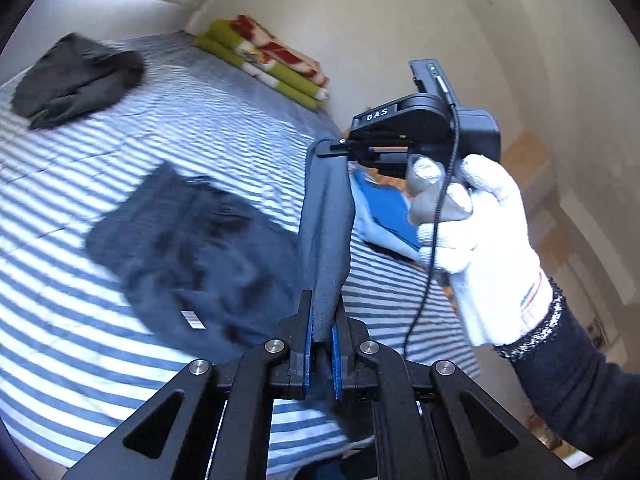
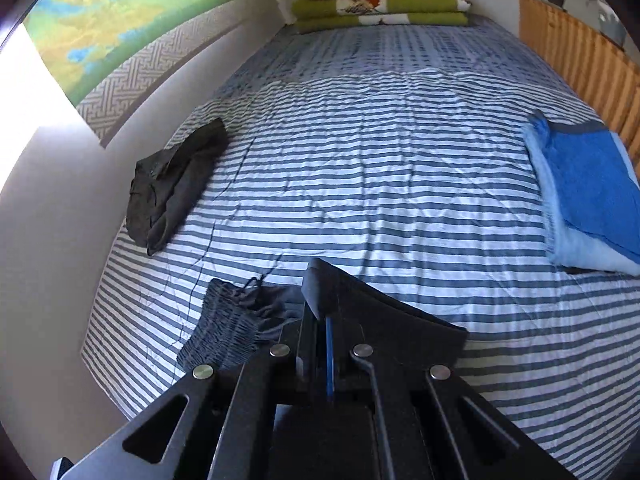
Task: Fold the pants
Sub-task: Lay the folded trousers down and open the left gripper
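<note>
Dark blue pants (image 1: 192, 248) hang blurred above the striped bed (image 1: 100, 152), with a white label showing. My left gripper (image 1: 322, 320) is shut on a taut edge of the pants, which stretches up to the right gripper (image 1: 340, 148), held by a white-gloved hand (image 1: 472, 232). In the right wrist view my right gripper (image 2: 320, 320) is shut on the pants' dark fabric (image 2: 384, 312). The gathered elastic waistband (image 2: 228, 320) with drawstrings droops at its left over the bed (image 2: 380, 168).
Crumpled dark grey garment (image 2: 172, 184) lies near the wall on the left. Folded blue towels (image 2: 588, 196) sit at the bed's right edge by a wooden slatted panel (image 2: 580, 52). Folded green and red blankets (image 2: 380, 0) lie at the far end.
</note>
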Available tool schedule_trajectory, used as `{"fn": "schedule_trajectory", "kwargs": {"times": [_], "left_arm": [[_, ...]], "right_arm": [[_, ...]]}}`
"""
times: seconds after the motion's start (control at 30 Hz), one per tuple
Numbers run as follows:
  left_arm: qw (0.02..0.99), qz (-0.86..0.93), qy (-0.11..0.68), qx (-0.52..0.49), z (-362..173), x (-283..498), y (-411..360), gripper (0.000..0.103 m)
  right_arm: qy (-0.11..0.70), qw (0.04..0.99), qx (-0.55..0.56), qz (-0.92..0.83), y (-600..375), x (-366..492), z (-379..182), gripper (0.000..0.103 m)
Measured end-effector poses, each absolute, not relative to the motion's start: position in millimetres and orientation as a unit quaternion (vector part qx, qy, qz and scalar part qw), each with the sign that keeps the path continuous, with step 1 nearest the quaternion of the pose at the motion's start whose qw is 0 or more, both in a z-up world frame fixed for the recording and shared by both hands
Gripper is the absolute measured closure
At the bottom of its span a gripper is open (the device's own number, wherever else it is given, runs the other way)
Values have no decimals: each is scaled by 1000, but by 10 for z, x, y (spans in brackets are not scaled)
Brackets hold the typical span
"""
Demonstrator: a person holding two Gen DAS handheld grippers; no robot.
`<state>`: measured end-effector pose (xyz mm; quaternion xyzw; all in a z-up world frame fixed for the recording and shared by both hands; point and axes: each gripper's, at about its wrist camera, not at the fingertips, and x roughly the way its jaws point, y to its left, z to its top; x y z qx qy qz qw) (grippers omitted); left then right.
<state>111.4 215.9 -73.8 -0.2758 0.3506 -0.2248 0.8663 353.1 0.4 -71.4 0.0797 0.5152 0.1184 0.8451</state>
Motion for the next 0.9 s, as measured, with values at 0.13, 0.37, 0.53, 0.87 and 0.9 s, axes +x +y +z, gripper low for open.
{"fn": "schedule_trajectory", "kwargs": {"times": [0.13,0.37,0.53,0.87,0.9], "left_arm": [[864,-185,364,-295,-1057,1175,2716,96],[846,-146,390,-333,-1628,1255,3320,96],[840,-134,399,-344,-1783,1289,3344,96],[847,-75,406,-334,-1752,1115,3483,59],[850,-70,398,-338,-1743,1086,3532,59]], "right_arm": [[531,838,25,121,797,3753,-982,100],[566,819,-28,90,1514,4090,-1489,100],[583,805,-46,104,1777,4159,-1718,100],[562,797,-4,220,1762,4092,-1432,71],[555,799,3,229,1688,4061,-1343,70]]}}
